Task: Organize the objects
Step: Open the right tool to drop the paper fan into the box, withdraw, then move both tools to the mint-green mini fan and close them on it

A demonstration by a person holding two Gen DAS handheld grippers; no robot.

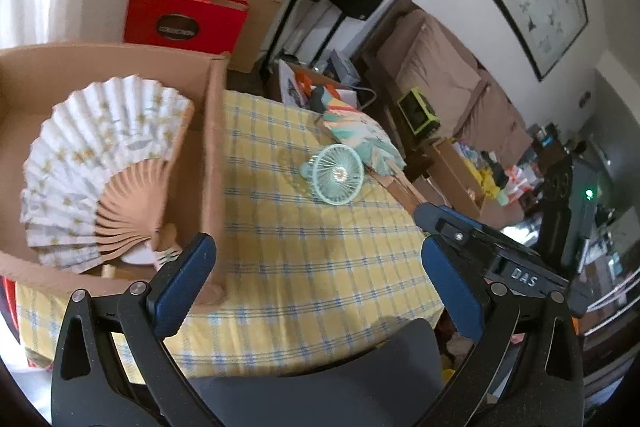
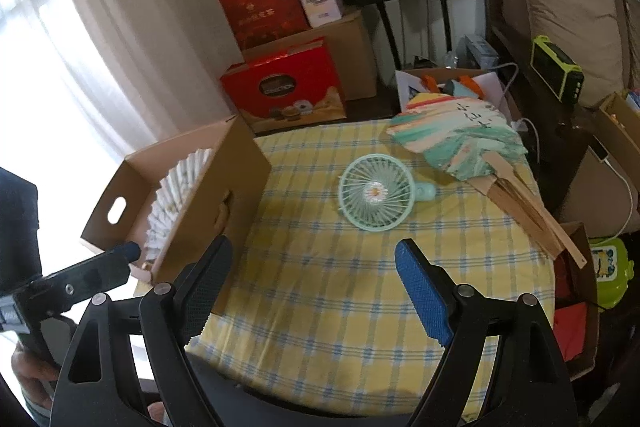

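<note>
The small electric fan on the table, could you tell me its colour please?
Mint green handheld fan, with a daisy motif at its hub; clearest in the right wrist view.

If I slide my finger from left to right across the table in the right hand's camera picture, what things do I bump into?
Brown cardboard box holding the white pleated paper folding fan → small mint-green electric handheld fan lying on the yellow checked tablecloth → colourful painted paper paddle fan with wooden handle.

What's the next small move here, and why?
Probably ease the right tool forward to the mint handheld fan. It lies loose on the checked tablecloth, straight ahead of that open, empty tool, while the white folding fan already sits in the cardboard box.
</note>
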